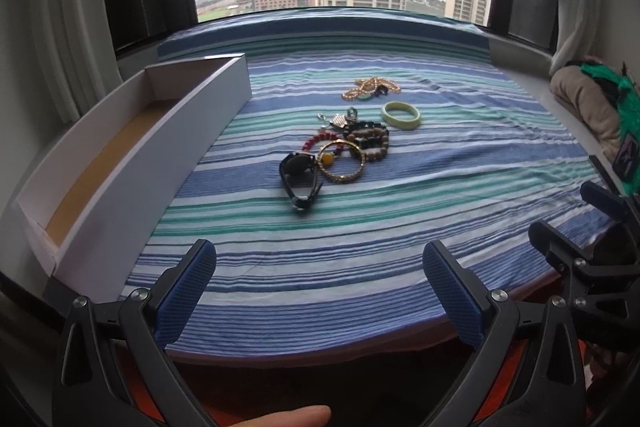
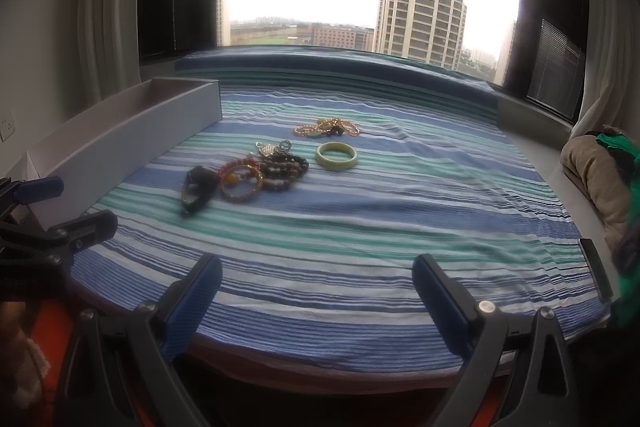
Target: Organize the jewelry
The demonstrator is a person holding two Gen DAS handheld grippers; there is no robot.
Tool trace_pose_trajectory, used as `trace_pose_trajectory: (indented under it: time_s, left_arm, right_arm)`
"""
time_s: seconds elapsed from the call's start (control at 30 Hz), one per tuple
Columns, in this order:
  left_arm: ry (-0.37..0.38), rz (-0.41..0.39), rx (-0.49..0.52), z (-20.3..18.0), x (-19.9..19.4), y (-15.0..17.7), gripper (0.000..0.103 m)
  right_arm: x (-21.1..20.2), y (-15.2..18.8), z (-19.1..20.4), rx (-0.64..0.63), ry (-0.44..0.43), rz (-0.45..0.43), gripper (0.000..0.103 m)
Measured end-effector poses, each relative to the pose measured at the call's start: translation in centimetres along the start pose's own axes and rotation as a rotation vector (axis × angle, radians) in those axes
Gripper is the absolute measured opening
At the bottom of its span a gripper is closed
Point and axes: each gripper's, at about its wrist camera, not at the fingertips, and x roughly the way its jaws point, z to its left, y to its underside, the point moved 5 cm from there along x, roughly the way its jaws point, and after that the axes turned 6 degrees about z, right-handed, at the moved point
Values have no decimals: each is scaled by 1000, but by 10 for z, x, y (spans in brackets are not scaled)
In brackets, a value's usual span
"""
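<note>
jewelry pile on the striped cloth

the brown floor of the white box (image 1: 120,163) is seen only from the left wrist. both the left gripper (image 1: 320,291) and right gripper (image 2: 316,299) are held released, empty. a tangled jewelry pile (image 1: 336,147) is laid mid-cloth (image 1: 400,211), the green bangle (image 1: 401,115) beside it.

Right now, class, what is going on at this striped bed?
A person holds a gripper in each hand; the left gripper and right gripper are both open, holding nothing, above the near edge of the striped sheet. A jewelry pile sits untouched mid-sheet: black watch, gold bangle, green bangle, gold chain. The white box at left looks empty.
</note>
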Motion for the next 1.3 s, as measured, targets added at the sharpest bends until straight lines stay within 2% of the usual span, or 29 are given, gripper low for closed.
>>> trace_pose_trajectory:
  time_s: [1.3]
  left_arm:
    - [6, 21, -4, -1, 1, 4, 103]
  right_arm:
    - [2, 4, 5, -2, -3, 8, 98]
